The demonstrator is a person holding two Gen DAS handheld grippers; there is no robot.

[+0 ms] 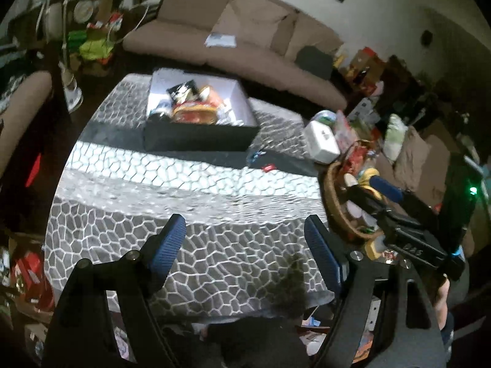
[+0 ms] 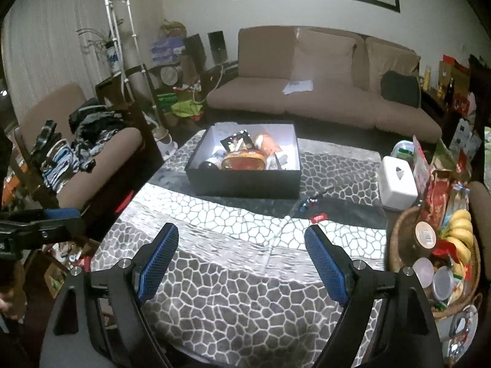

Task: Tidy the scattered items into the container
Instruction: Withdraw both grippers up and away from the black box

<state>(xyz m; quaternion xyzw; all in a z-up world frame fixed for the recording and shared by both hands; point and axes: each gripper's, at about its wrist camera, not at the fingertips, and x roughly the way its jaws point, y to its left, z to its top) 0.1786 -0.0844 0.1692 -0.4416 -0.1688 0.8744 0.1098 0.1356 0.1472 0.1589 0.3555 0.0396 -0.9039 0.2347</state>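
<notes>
Nearest you: left gripper [image 1: 244, 237] and right gripper [image 2: 242, 245], jaws apart, nothing between them. Mid-table [image 2: 214, 276]: small red item [image 2: 318, 218] loose on the cloth. Farther: black box [image 2: 245, 181], long side toward you, holding snack packets [image 2: 244, 158] and a dark ball [image 2: 209, 165].

Left claw [image 1: 245, 239] and right claw [image 2: 242, 248] both gape empty, angled downward.

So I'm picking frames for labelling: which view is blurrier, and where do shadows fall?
Left wrist view: motion-smeared, the box and sofa soft; dark shadow bands cross the patterned cloth. Right wrist view: sharper, box contents readable; similar shadow beside the box; both bend at fisheye edges.
</notes>
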